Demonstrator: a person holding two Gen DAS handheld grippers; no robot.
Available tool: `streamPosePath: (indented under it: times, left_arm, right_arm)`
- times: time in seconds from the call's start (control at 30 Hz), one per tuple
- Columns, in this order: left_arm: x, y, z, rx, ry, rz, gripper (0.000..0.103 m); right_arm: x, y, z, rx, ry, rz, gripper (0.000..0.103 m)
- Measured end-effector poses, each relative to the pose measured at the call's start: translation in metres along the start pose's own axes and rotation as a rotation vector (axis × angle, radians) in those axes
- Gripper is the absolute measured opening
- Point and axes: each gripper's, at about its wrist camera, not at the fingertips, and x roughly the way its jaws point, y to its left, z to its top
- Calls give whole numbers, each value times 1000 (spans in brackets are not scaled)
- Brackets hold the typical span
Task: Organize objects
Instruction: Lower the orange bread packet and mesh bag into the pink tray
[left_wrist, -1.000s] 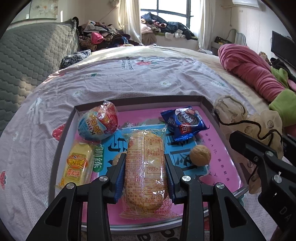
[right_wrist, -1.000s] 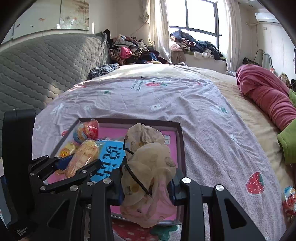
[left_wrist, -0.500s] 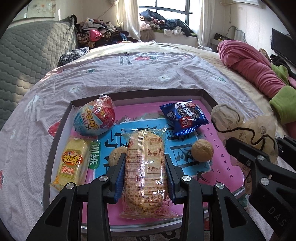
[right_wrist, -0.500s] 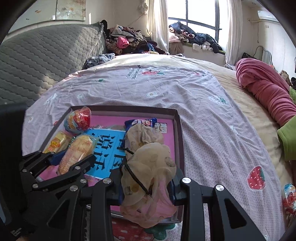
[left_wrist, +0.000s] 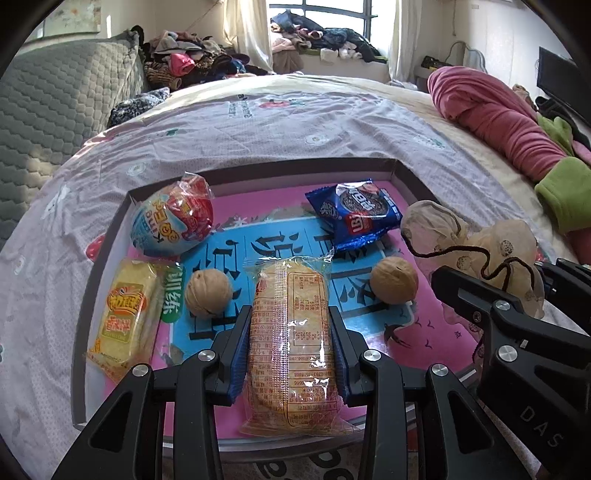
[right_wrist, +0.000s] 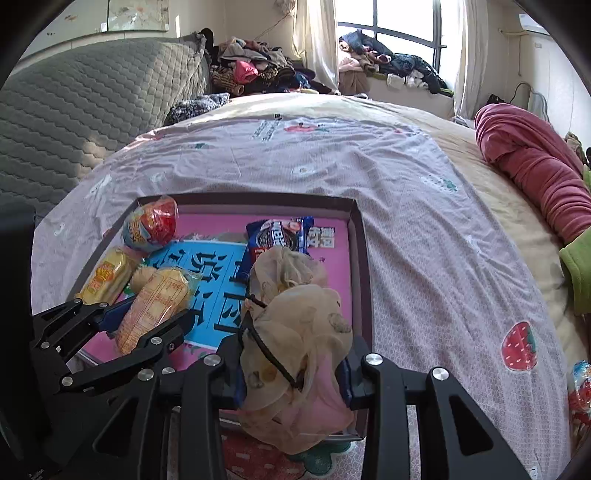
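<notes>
Lying in the shallow tray (left_wrist: 410, 173) are two walnuts (left_wrist: 208, 293), snack packets and a biscuit pack (left_wrist: 291, 332) gripped by the left claw (left_wrist: 291, 345); the right claw (right_wrist: 293, 373) clamps a beige pouch (right_wrist: 295, 332).

snack packet (right_wrist: 581, 387) cut off at edge

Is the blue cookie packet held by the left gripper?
No, the left gripper is shut on the yellow cake packet, while the blue cookie packet lies free in the tray.

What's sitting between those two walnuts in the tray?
The long yellow cake packet, held by the left gripper, lies between the left walnut and the right walnut. The left wrist view shows this.
</notes>
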Motion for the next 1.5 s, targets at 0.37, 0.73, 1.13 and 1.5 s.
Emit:
streamPosePath:
  times: [0.37,0.73,1.13,1.5]
  left_arm:
    - [11,-4,-4,9,11,6,39]
    - [9,-9,-6,22,6,10,41]
    - [8,2,-7,-2,9,21,50]
    - [10,3,-9,-8,18,22,70]
  right_arm:
    - [13,-5,-3,11,32,4,39]
    - [21,-9,-5,20,49,6,41]
    - [23,-12,-5,30,58,16,45]
    - [19,-13,-4,35,47,24,49]
